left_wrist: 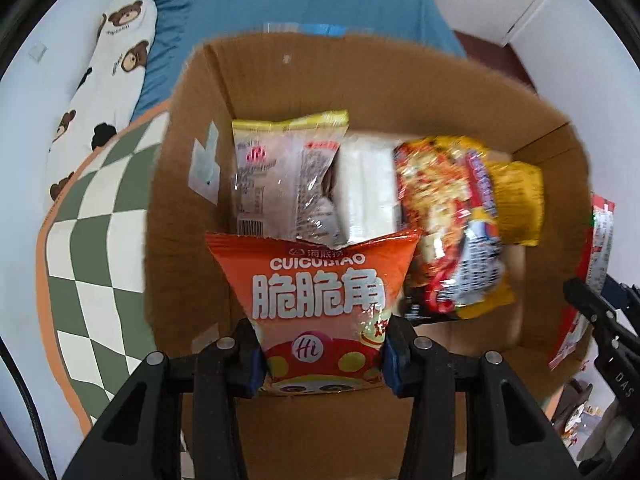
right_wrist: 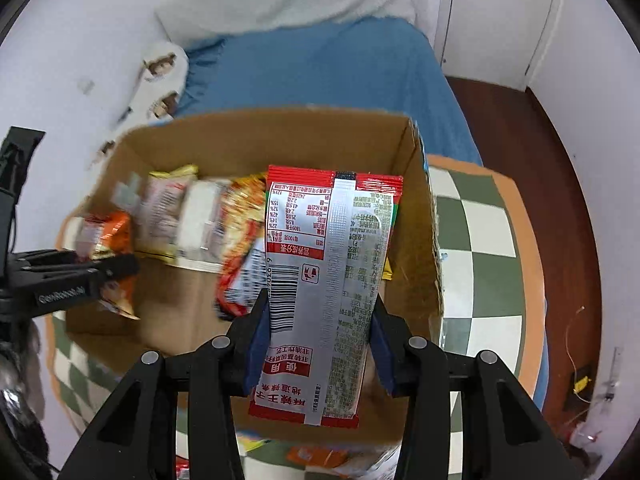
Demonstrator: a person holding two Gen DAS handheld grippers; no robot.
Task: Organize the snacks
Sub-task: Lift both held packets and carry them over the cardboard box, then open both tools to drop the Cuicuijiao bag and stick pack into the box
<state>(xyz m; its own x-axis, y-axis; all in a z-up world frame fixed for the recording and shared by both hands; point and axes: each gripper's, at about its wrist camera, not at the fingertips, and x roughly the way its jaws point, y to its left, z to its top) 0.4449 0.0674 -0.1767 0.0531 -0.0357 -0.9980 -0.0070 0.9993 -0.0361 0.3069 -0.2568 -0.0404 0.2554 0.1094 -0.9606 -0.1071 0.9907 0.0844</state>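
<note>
An open cardboard box stands on a checked mat. My left gripper is shut on an orange chip bag and holds it over the box's near side. That bag and the left gripper also show at the left of the right wrist view. My right gripper is shut on a red and silver snack packet, back side up, over the box's right half; its edge shows in the left wrist view. Inside the box lie a yellow-edged clear packet, a white pack and a red-yellow bag.
The green and white checked mat with an orange border lies on a blue bed. A bear-print pillow lies along the left wall. More snack packets lie by the box's near side. Dark wooden floor is at the right.
</note>
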